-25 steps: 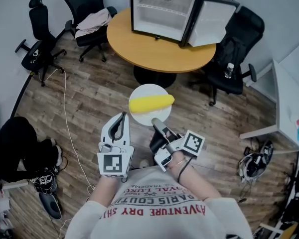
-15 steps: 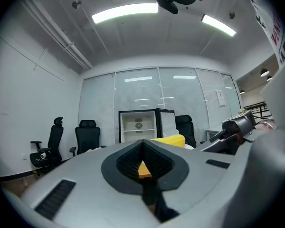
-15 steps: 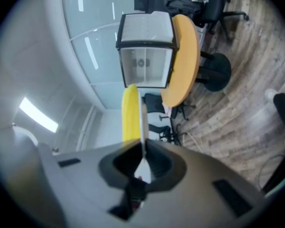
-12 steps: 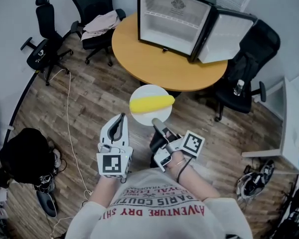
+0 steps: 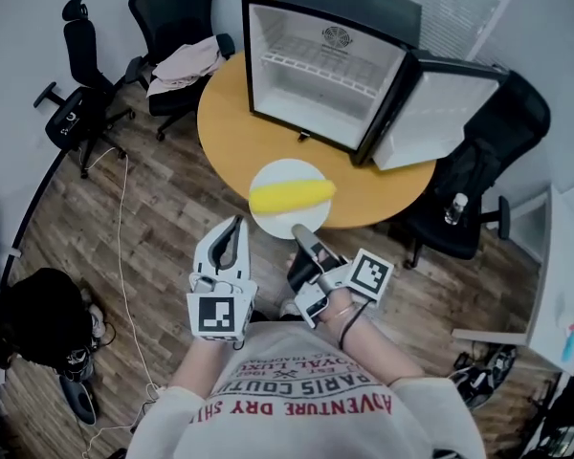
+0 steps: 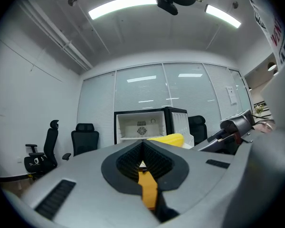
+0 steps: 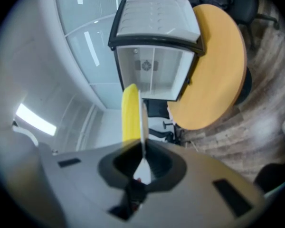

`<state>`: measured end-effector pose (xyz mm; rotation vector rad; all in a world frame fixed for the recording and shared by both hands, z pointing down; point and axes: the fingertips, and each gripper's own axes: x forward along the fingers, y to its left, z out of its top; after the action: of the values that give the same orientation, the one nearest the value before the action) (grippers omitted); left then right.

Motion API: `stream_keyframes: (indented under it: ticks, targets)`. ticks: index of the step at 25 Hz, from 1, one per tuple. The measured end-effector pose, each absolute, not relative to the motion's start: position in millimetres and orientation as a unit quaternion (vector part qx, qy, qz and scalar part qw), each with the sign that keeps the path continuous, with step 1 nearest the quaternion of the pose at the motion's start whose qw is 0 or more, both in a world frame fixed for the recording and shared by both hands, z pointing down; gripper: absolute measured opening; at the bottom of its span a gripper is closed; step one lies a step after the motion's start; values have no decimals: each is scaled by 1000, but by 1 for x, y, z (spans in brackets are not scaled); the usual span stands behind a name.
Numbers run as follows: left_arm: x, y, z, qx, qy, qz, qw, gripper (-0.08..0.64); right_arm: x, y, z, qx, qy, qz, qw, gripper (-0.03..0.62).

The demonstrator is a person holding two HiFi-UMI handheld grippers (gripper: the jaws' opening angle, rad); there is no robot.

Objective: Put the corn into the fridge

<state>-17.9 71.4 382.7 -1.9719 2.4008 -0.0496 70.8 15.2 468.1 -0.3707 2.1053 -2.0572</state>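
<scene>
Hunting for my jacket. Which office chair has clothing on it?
The black chair at the far-left edge of the round table: a pale pink garment lies over its seat; none shows on the others.

we stand on a wood-plank floor (image 5: 163,208), where a thin white cable (image 5: 123,228) trails along the left. ahead is a round orange-topped table (image 5: 231,132). at the far left are two black office chairs, one bare (image 5: 72,113), the other (image 5: 175,8) draped with a pale pink cloth (image 5: 184,62). a third black chair (image 5: 474,180) stands right of the table, a bottle (image 5: 451,208) on its seat. a white desk (image 5: 558,266) lines the right. the far wall is glass panels (image 6: 142,91), the left wall (image 6: 33,94) plain white, with strip lights (image 6: 123,4) on the ceiling.
</scene>
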Motion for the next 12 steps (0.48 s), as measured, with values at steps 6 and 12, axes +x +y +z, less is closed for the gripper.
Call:
stream_keyframes:
  ticks: [6, 12]
  targets:
    - [-35, 30, 389, -636, 771, -15, 10, 25, 59, -32, 470, -134, 705, -690, 93, 40]
    - [-71, -40, 395, -663, 749, -21, 10, 25, 27, -90, 477, -156, 696, -692, 107, 40]
